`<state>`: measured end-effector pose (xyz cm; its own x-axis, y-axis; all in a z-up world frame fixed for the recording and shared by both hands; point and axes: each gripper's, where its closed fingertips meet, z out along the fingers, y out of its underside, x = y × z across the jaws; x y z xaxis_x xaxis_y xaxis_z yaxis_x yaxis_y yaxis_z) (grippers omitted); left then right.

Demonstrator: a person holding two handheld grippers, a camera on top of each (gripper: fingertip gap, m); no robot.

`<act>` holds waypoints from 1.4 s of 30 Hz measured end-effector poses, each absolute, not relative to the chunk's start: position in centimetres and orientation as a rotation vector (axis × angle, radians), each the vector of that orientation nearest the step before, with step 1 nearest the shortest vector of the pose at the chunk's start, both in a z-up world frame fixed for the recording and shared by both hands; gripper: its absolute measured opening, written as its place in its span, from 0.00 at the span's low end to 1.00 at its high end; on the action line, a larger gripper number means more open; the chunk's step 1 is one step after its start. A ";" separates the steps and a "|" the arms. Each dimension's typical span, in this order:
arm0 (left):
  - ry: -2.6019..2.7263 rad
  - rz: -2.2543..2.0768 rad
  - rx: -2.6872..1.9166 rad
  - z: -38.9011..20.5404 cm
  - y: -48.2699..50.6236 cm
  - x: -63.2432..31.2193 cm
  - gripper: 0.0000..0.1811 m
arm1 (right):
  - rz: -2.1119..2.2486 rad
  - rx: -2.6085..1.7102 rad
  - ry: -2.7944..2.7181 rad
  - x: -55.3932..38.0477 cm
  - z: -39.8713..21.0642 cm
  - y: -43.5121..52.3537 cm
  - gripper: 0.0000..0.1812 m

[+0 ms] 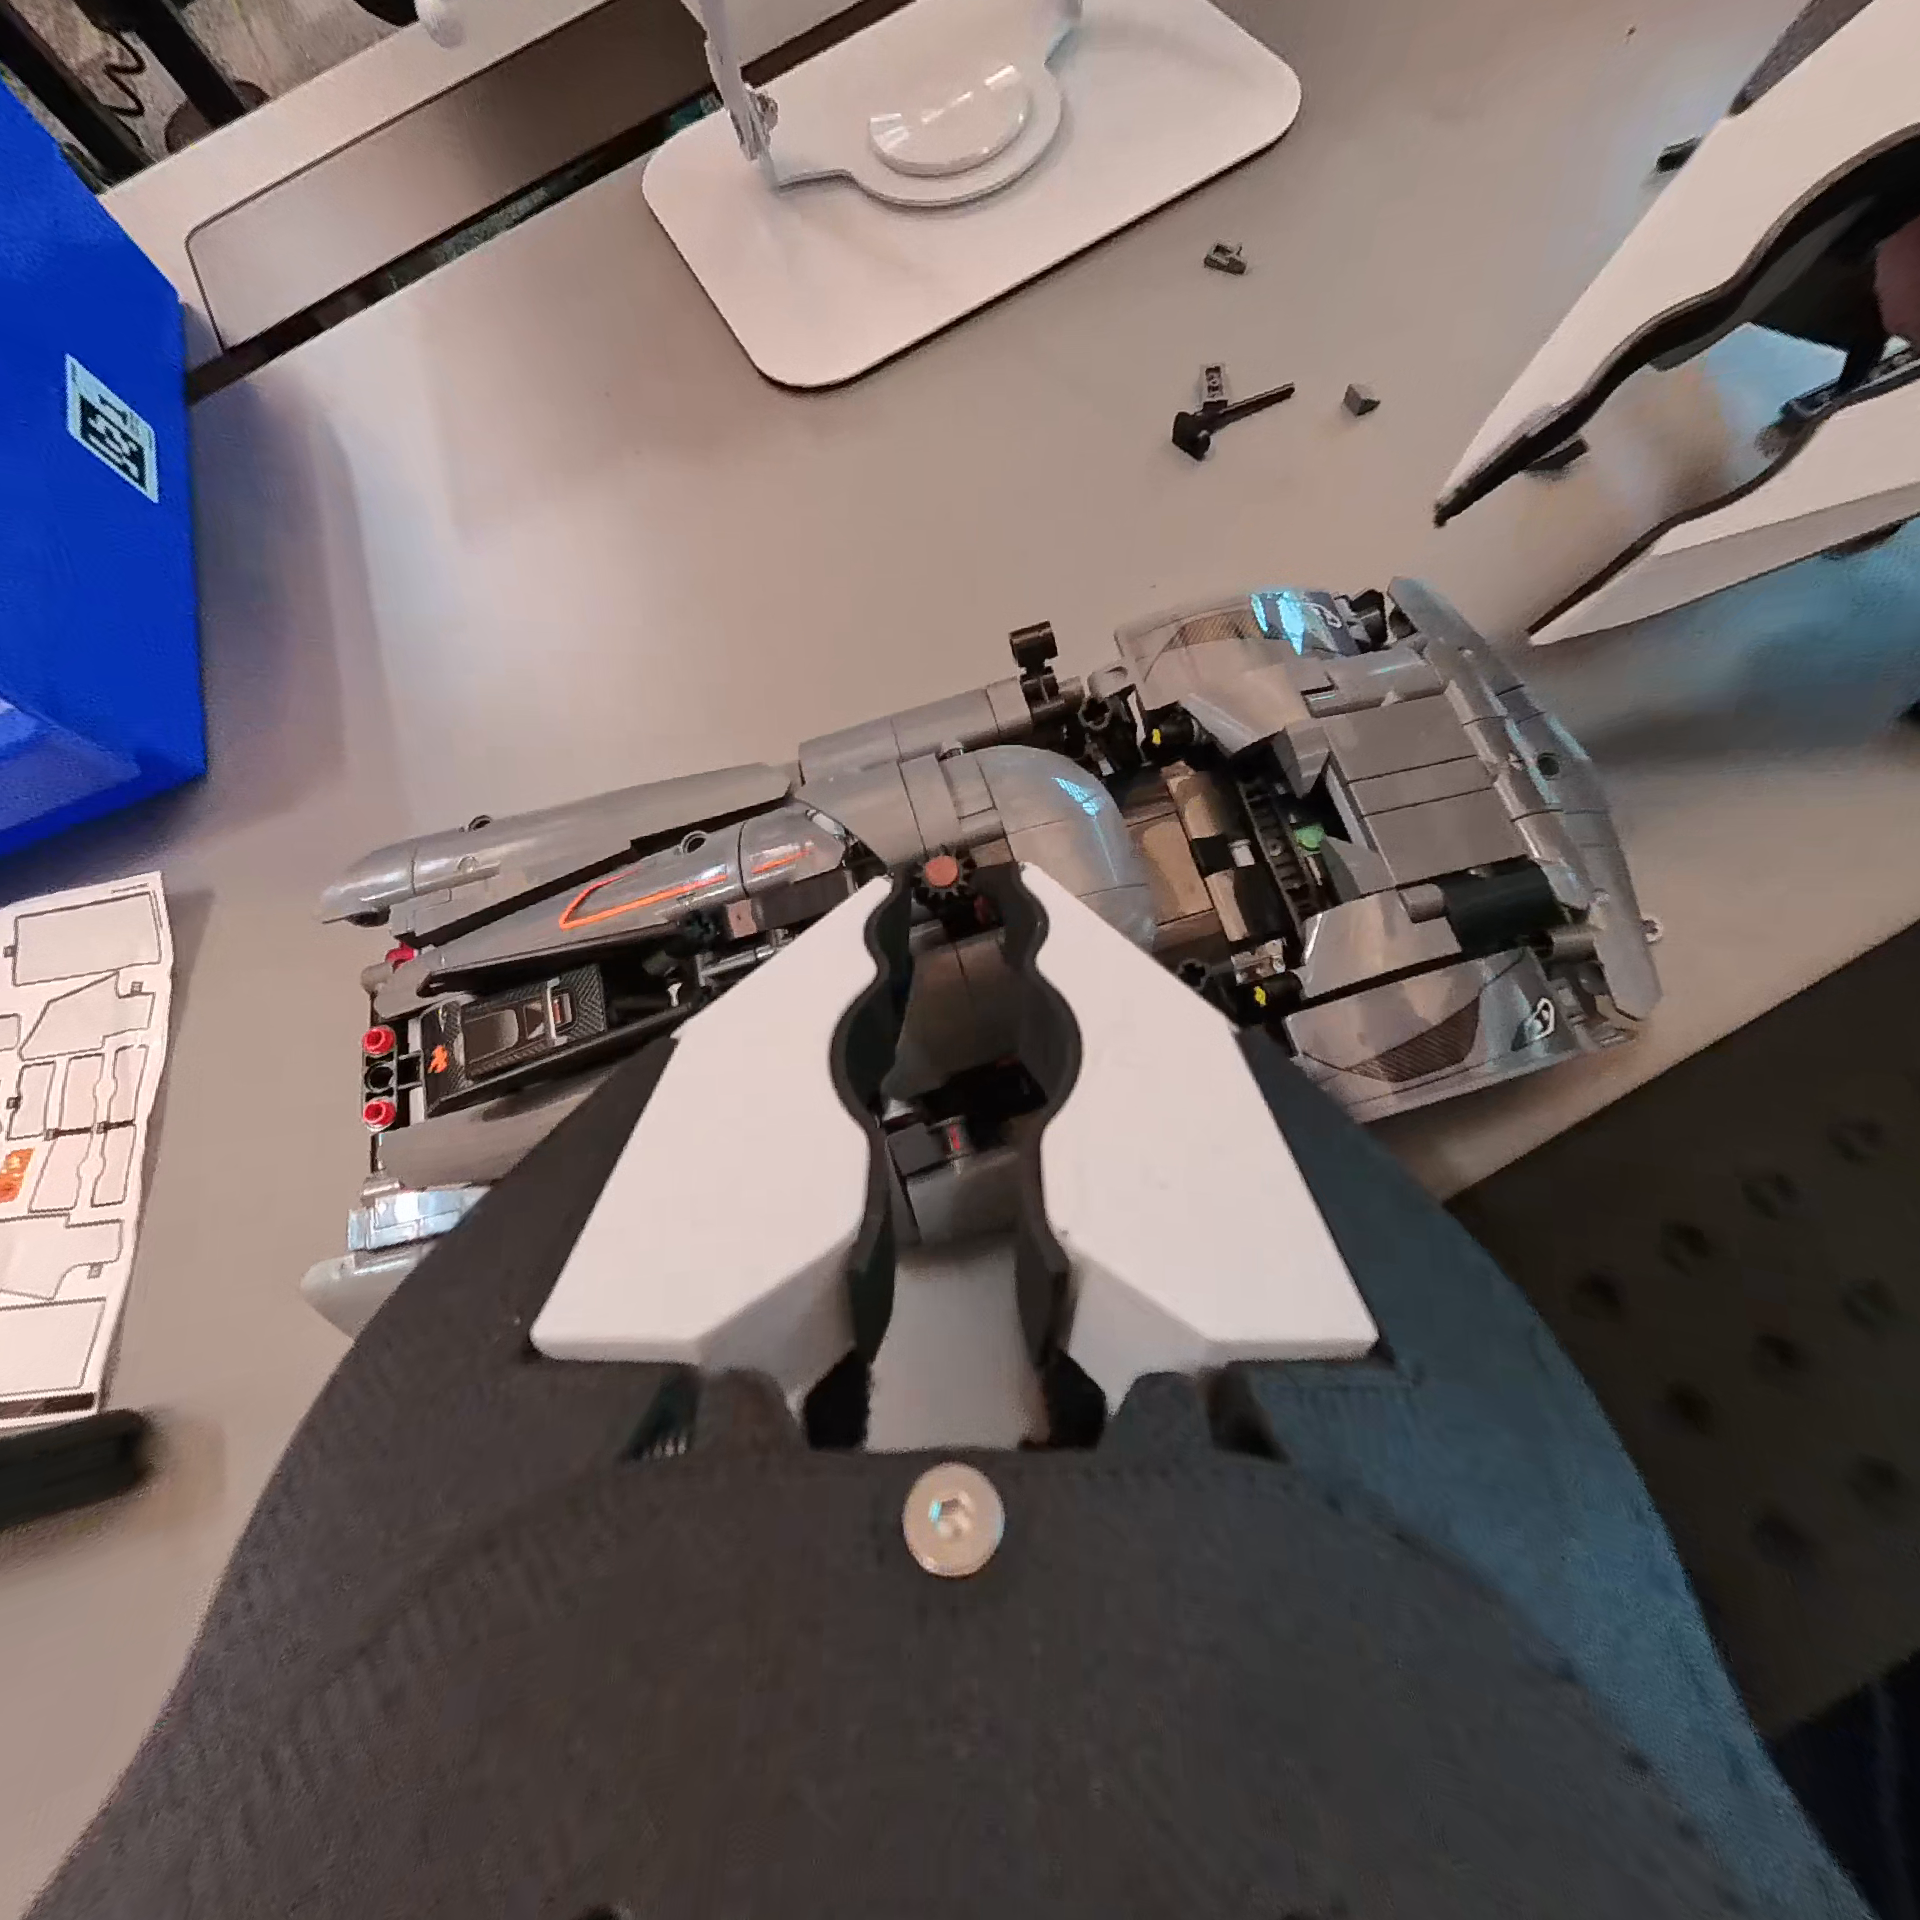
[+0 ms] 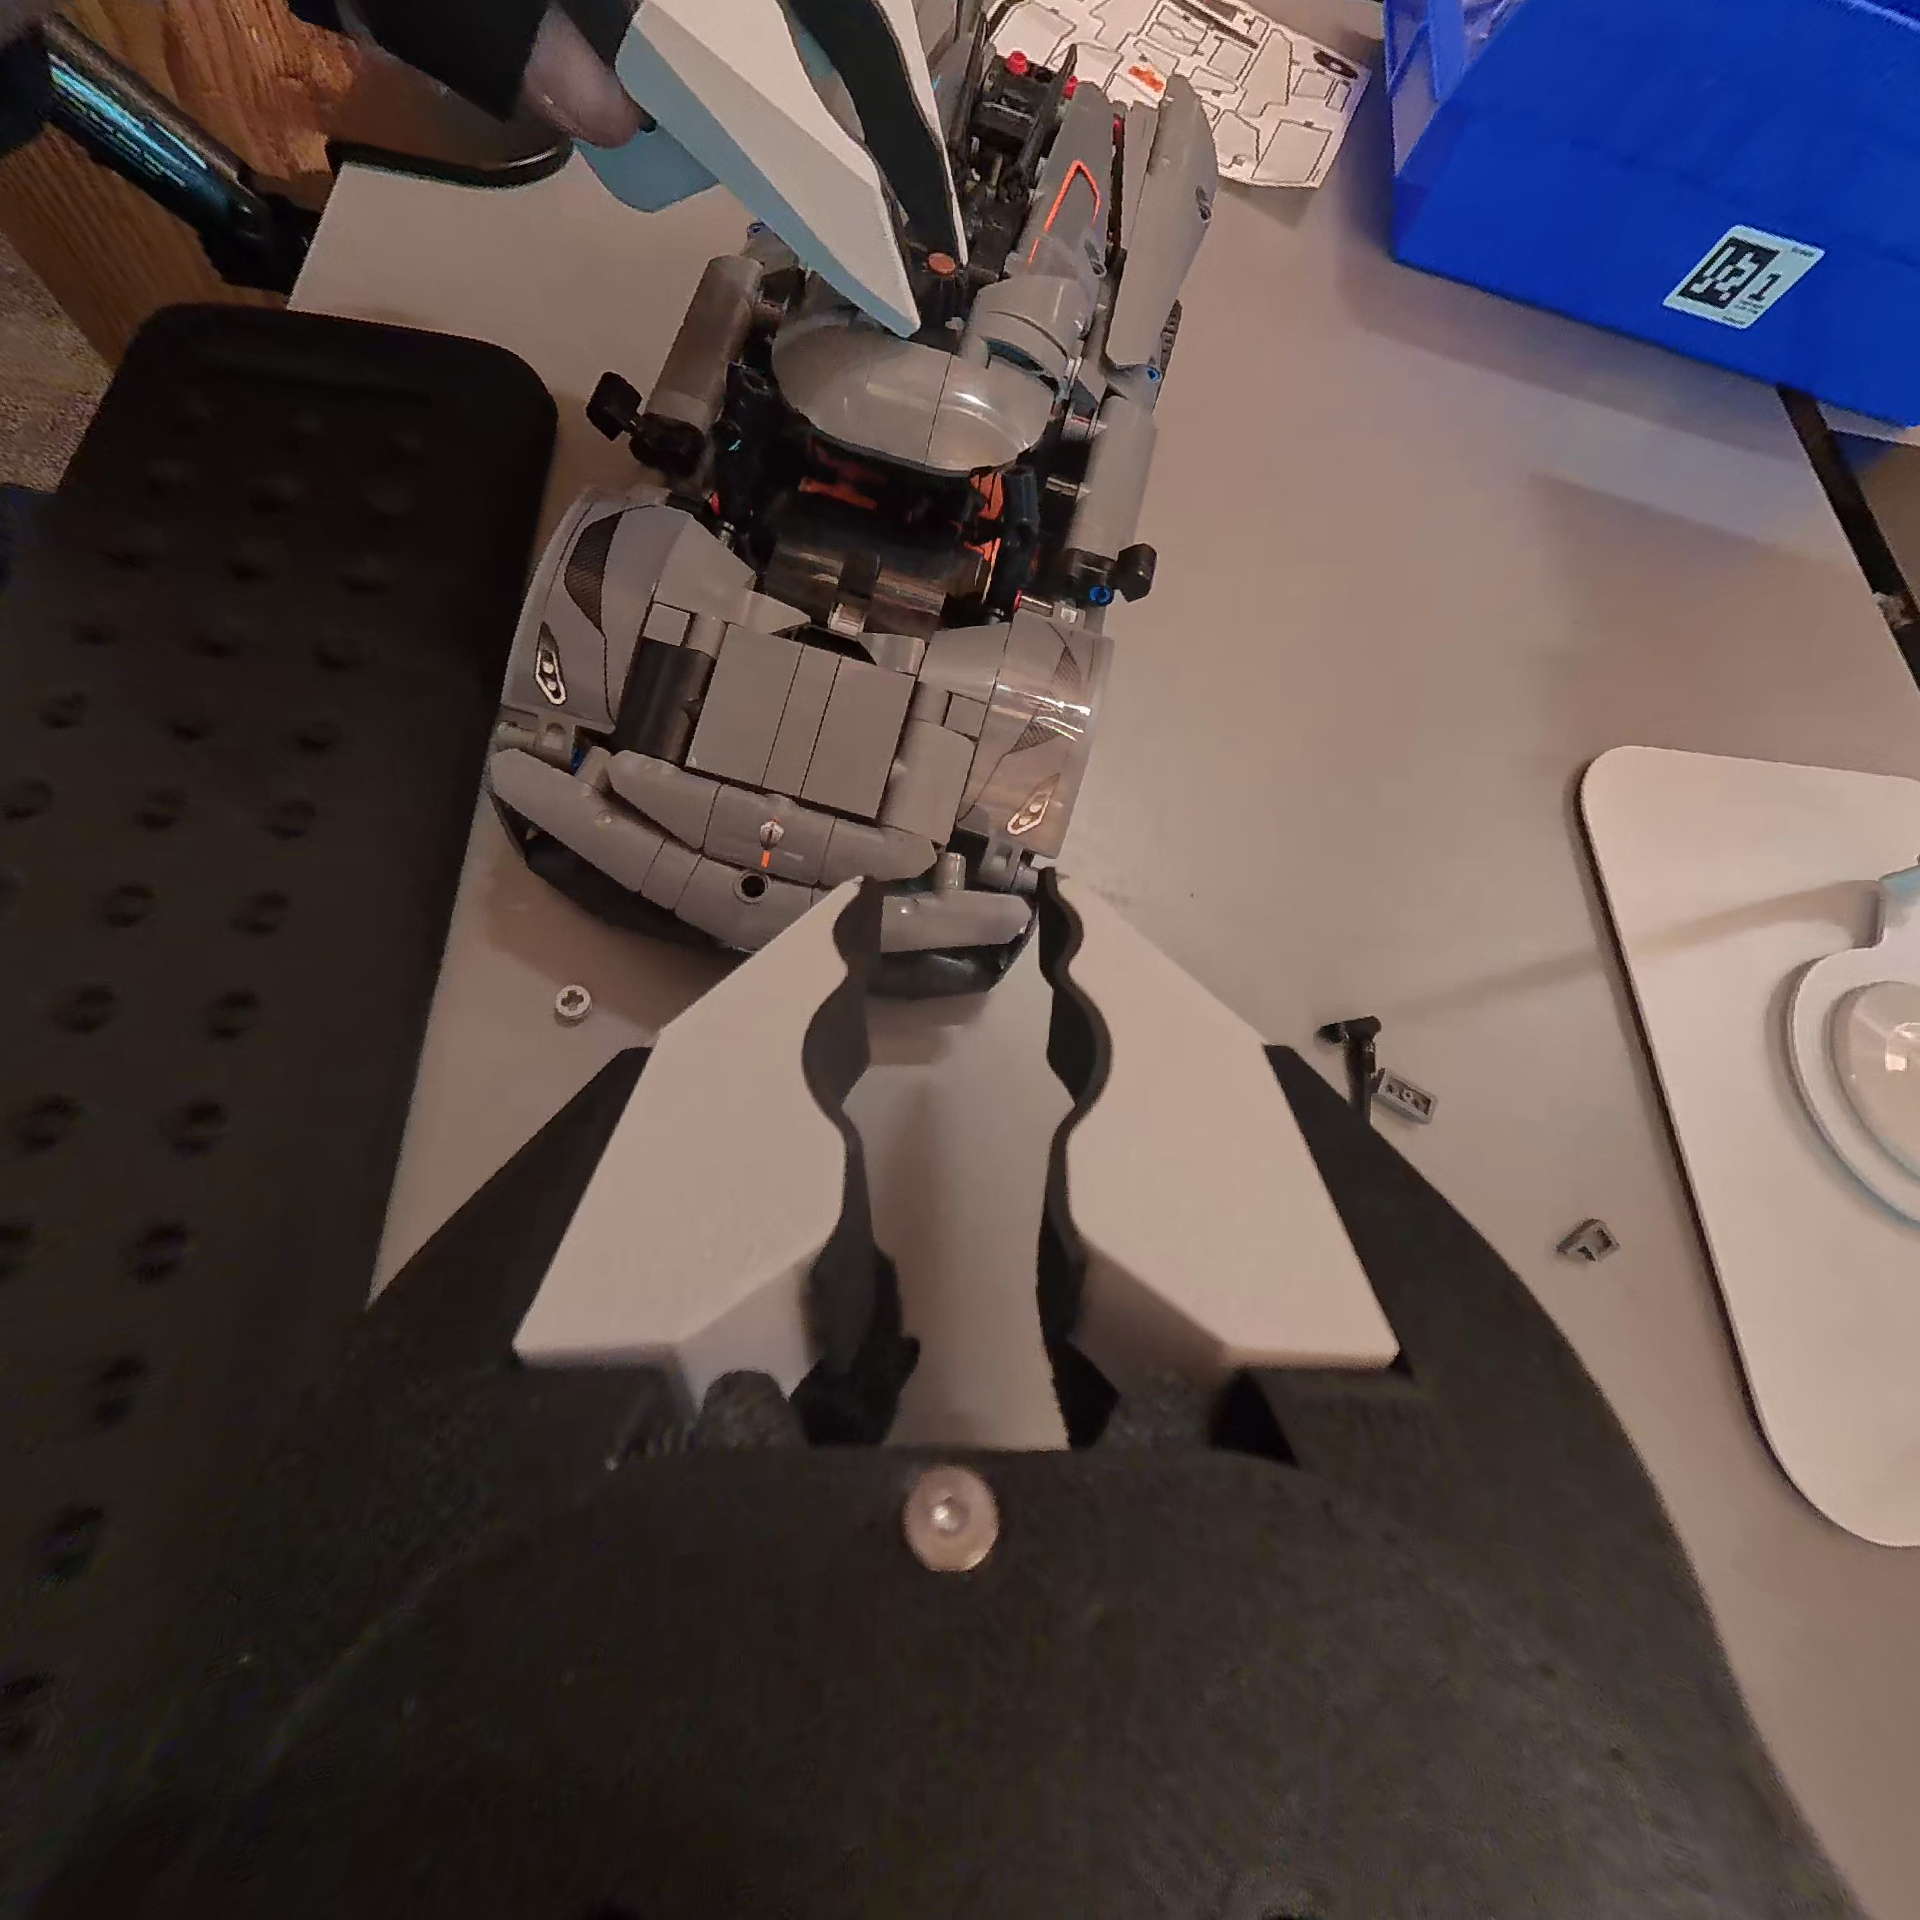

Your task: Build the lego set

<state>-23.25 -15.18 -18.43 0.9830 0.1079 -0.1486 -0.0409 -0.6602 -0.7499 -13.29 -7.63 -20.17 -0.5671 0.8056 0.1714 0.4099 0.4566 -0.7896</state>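
Left wrist view: left gripper (image 1: pixel 951 883) over the middle of the grey lego car (image 1: pixel 1382 821), jaws nearly together, pinched on a small black gear with an orange-tan hub (image 1: pixel 942 871) atop the car's roof. Car lying across the grey table (image 1: pixel 623 540), nose toward the right gripper (image 1: pixel 1496 499). Beyond it, a few loose dark pieces (image 1: pixel 1226 400) beside a white stand base (image 1: pixel 977 208); blue bin (image 1: pixel 83 468) and sticker sheet (image 1: pixel 73 1132) at left.

Right wrist view: right gripper (image 2: pixel 951 894) at the car's nose, jaws apart, straddling a grey part of the front bumper (image 2: pixel 951 920); contact with it cannot be told. Car (image 2: pixel 810 717) stretching straight away from the jaws, left gripper (image 2: pixel 930 296) at its far middle. Black perforated mat (image 2: pixel 229 727) at left.
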 end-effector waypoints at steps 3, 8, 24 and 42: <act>0.016 0.247 -2.314 -18.4 -15.3 -23.2 0.07 | 0.972 -1.008 -2.172 -13.1 -20.1 -7.5 0.15; 0.140 0.204 -2.367 -18.5 -15.4 -23.3 0.07 | 0.963 -1.000 -2.176 -12.8 -20.2 -7.5 0.15; 0.626 0.152 -2.507 -18.6 -16.0 -24.0 0.06 | 0.951 -0.992 -2.185 -12.2 -20.6 -7.3 0.14; 0.801 -0.033 -2.365 -18.3 -16.0 -24.1 0.09 | 0.952 -0.999 -2.196 -12.0 -21.0 -7.1 0.14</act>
